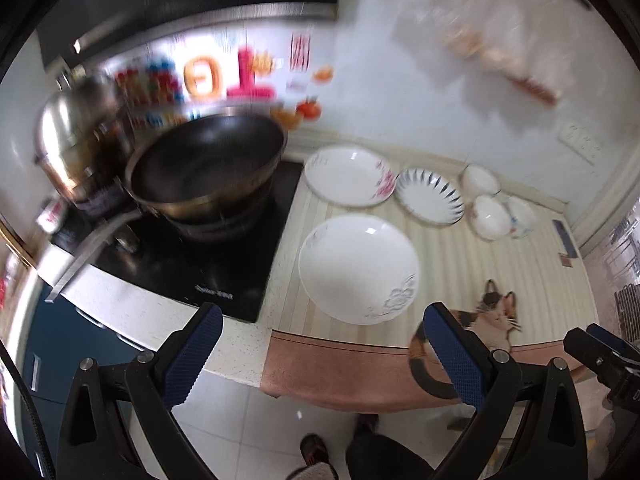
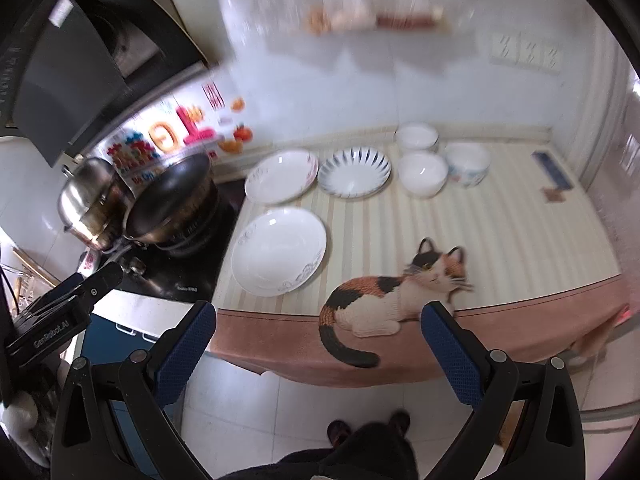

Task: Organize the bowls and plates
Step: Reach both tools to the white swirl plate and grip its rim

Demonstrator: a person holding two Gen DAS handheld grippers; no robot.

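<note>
Three plates lie on a striped mat (image 2: pixel 500 236): a large white plate with grey flowers (image 1: pixel 358 268) (image 2: pixel 279 250) nearest, a pink-flowered plate (image 1: pixel 349 176) (image 2: pixel 281 176) behind it, and a blue-rayed plate (image 1: pixel 430 196) (image 2: pixel 354 173) to its right. Three white bowls (image 1: pixel 490 216) (image 2: pixel 422 174) stand at the back right. My left gripper (image 1: pixel 320 344) is open and empty, in front of the counter edge below the near plate. My right gripper (image 2: pixel 318 340) is open and empty, in front of the counter edge.
A black wok (image 1: pixel 206 164) (image 2: pixel 172 200) and a steel pot (image 1: pixel 76 140) (image 2: pixel 90 208) sit on the black hob at left. A calico cat figure (image 2: pixel 384 296) (image 1: pixel 496 312) lies at the mat's front edge. The floor and the person's shoes show below.
</note>
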